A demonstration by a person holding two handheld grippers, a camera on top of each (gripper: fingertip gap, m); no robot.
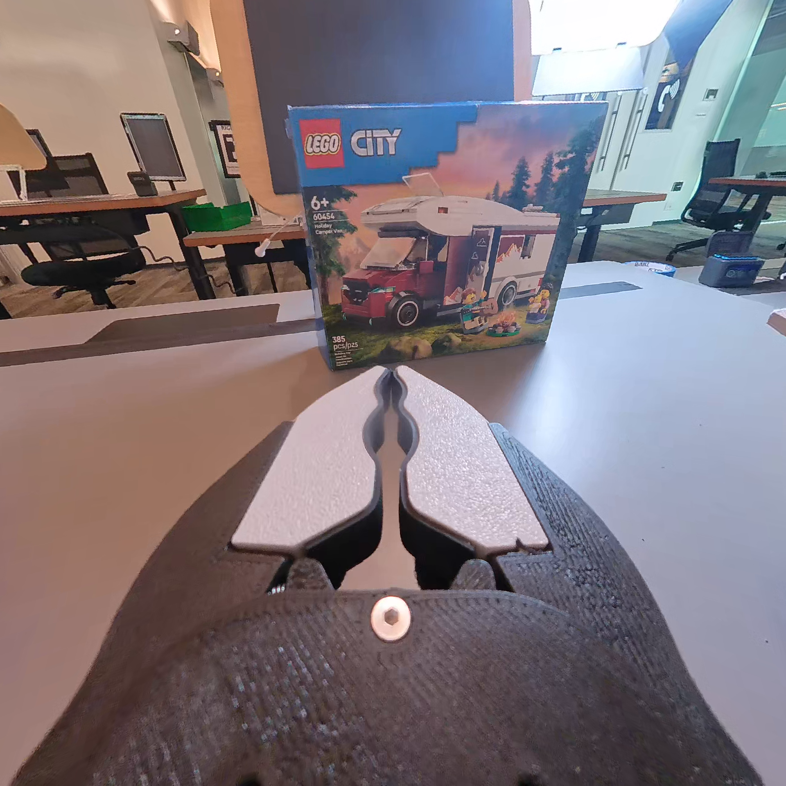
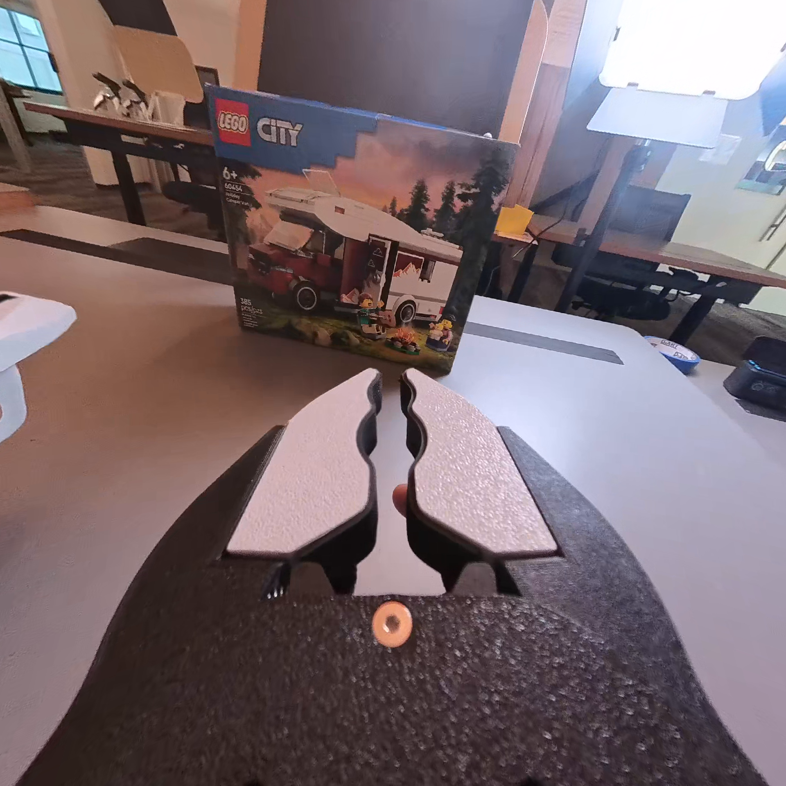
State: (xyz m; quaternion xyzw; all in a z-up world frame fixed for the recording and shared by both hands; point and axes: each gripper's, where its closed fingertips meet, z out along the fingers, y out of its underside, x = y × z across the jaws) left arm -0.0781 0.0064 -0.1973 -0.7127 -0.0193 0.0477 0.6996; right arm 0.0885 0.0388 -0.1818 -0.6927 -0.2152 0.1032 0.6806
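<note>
Your left gripper (image 1: 390,374) hovers over the bench (image 1: 638,425) with its fingers (image 1: 340,446) closed tip to tip and nothing between them. Just ahead of those tips, close but not touching, stands the toy brick set box (image 1: 442,229), upright on its long edge with the camper van picture facing you.

Your right gripper (image 2: 391,376) sits a little further to the right and also points at the box (image 2: 361,238), toward its lower right corner. Its fingers (image 2: 463,468) stand a narrow way apart, with only bare bench showing in the gap, so it grips nothing. A fingertip of your own hand (image 2: 400,499) peeks out beneath the right finger. At the far left edge of the right wrist view, a pale shape (image 2: 25,336) is probably part of the other gripper, but it is too cropped to say.

As far as progress goes, the box looks untouched: it appears closed, it stands square on the bench, and neither gripper is in contact with it. Whatever handling the box is to get is all left to do.

To the right on the bench lie a blue tape roll (image 2: 674,353) and a small dark case (image 2: 757,378), well apart from both grippers. Office desks and chairs fill the room behind.
</note>
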